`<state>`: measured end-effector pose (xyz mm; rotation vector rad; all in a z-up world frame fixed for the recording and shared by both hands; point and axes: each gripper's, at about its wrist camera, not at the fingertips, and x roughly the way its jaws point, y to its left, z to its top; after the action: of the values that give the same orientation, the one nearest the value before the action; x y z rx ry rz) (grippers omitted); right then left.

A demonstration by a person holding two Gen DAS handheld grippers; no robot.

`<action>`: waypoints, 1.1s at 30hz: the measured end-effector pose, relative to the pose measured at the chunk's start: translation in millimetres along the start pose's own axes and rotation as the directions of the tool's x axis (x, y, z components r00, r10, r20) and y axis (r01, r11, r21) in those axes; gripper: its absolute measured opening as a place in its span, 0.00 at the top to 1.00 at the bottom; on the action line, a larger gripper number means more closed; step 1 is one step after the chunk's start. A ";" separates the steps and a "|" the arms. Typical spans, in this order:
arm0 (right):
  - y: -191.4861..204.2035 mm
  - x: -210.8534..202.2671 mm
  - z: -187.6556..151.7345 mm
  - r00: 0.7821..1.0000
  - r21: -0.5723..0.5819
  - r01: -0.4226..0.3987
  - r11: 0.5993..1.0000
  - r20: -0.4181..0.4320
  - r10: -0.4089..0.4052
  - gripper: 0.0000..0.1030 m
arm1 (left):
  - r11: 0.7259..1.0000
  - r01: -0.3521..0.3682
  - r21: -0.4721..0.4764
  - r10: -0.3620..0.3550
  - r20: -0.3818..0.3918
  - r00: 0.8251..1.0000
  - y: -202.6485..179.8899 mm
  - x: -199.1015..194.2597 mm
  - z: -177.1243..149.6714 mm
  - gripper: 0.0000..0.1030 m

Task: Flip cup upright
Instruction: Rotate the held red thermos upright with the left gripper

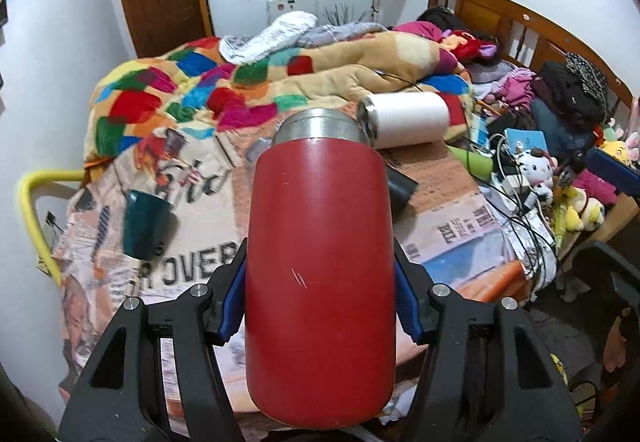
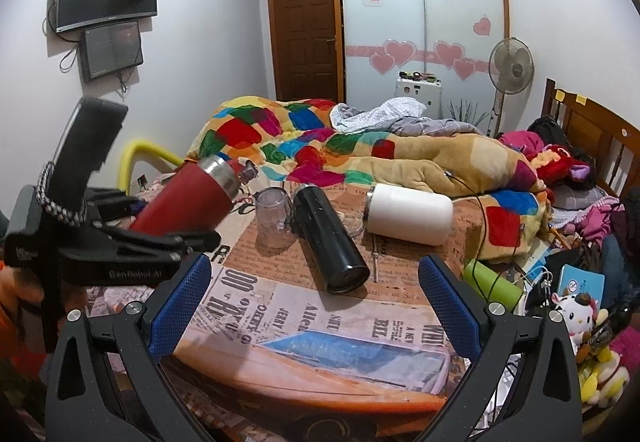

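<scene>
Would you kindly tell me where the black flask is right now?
In the right wrist view, the black flask lies on its side mid-table, between the clear glass and white flask.

Both wrist views face the bed across the table, sharing it.

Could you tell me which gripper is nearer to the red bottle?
Left. The left gripper is shut on the red bottle, holding it tilted above the table. The right gripper is open and empty, off to the bottle's right.
</scene>
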<state>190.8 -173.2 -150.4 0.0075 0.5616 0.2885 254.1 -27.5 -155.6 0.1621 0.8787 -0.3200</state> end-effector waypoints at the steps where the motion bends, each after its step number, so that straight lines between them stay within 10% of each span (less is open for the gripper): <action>1: -1.9 0.4 -1.1 1.000 0.003 0.003 1.000 -0.004 -0.003 0.00 | 1.000 0.003 -0.001 -0.003 -0.011 1.000 -2.7 6.7 -1.9 0.41; 16: -33.9 29.8 -23.6 0.993 0.042 0.048 0.998 -0.114 -0.043 0.00 | 1.000 0.022 -0.017 -0.026 -0.233 0.972 -31.9 118.8 -50.7 0.41; 33: -25.9 59.0 -33.3 0.976 0.027 0.040 0.999 -0.213 -0.034 0.01 | 0.994 0.104 -0.025 -0.107 -0.205 0.973 -33.5 109.3 -51.1 0.40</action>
<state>227.8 -184.3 -211.8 -0.0034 0.7785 0.2456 270.5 -67.9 -273.0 0.1374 1.0969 -0.4016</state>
